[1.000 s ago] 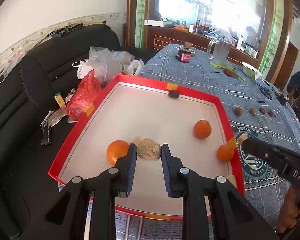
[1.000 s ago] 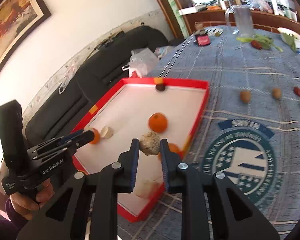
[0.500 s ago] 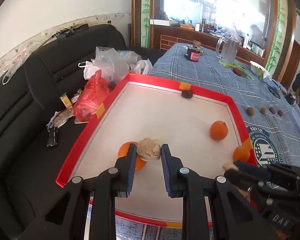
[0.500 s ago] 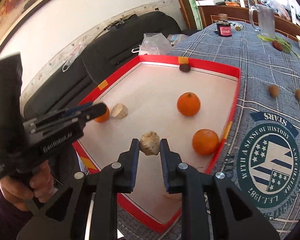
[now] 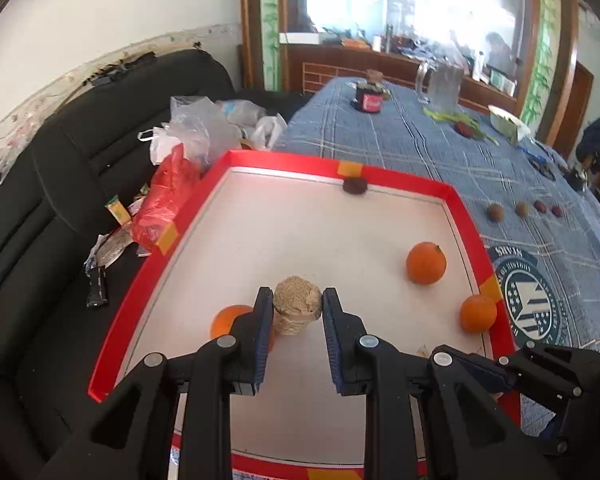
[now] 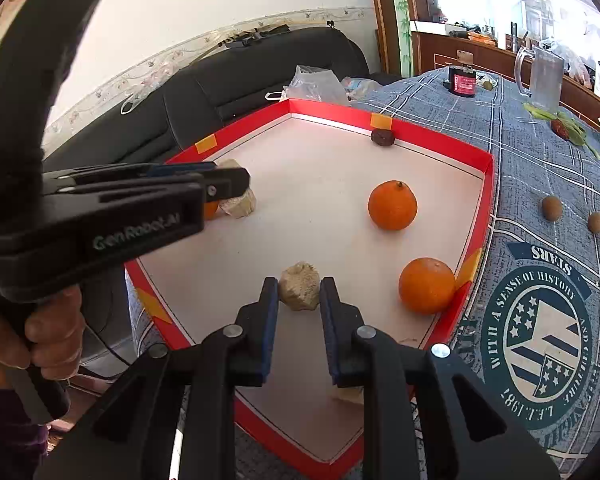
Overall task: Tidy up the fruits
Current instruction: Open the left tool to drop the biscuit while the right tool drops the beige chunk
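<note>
A red-rimmed tray (image 5: 284, 160) with a pale floor lies on the blue cloth. My left gripper (image 5: 296, 300) is shut on a tan lump (image 5: 298, 307) low over the tray's near left. An orange (image 5: 226, 320) sits partly hidden behind its left finger. Two more oranges (image 5: 426, 263) (image 5: 478, 313) and a dark fruit (image 5: 355, 186) rest in the tray. My right gripper (image 6: 299, 286) is shut on a second tan lump (image 6: 300, 286) above the tray's near right corner. The right wrist view shows the left gripper (image 6: 236, 178) with its lump (image 6: 240, 204).
Small brown and red fruits (image 5: 496, 213) lie in a row on the cloth right of the tray. A jar (image 5: 368, 100) and a glass pitcher (image 5: 440, 88) stand at the far end. Plastic bags (image 5: 196, 132) crowd the black sofa on the left. A hand (image 6: 52, 328) grips the left handle.
The right gripper has carried its lump from the tray's right rim to low over the near right corner. The left gripper kept its lump and drifted slightly forward.
</note>
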Demonstrator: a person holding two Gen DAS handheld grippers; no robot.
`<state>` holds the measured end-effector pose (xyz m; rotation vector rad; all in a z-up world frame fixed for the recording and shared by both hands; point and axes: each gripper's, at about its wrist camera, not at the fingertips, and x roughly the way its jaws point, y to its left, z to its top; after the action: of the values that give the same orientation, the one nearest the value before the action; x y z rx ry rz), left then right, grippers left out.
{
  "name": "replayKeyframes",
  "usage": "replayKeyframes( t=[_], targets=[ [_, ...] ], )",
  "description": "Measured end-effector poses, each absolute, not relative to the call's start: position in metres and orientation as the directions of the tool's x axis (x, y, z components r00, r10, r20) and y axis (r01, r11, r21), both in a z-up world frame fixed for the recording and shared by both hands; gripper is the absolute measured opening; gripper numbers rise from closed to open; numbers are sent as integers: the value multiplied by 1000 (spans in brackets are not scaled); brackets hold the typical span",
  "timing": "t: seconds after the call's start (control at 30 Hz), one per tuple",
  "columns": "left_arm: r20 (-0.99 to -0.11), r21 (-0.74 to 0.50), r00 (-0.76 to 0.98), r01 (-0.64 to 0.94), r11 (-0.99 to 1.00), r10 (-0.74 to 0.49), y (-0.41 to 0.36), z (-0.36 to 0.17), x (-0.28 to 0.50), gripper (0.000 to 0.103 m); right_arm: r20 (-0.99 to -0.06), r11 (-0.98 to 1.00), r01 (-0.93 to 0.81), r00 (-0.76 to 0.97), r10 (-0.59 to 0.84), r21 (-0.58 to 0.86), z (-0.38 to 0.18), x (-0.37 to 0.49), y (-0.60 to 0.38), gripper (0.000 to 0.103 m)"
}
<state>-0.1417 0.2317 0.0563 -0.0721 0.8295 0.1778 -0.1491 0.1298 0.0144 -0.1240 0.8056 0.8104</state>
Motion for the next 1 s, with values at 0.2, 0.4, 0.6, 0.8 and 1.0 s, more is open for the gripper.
replayKeyframes(
  t=[0.2, 0.4, 0.6, 0.8, 1.0],
  targets=[
    [-754, 13, 646, -168, 986, 120, 230, 52, -138, 24, -684, 713, -684, 446, 577, 156, 14, -147, 129, 24],
    [-763, 24, 636, -154, 988, 118, 225, 51, -135, 32, -692, 730, -671, 467, 550, 128, 14, -143, 126, 26],
    [-751, 30, 646, -171, 985, 135, 225, 59, -137, 49, -684, 746, -640, 461, 565, 185, 24, -139, 111, 33],
    [-747, 18, 652, -176, 984, 130, 217, 64, -133, 51, -634, 774, -607, 530, 562, 179, 43, -138, 85, 39],
    [-746, 26, 658, -131, 991, 106, 190, 70, -127, 55, -616, 811, -544, 569, 545, 215, 50, -129, 50, 42]
  ],
)
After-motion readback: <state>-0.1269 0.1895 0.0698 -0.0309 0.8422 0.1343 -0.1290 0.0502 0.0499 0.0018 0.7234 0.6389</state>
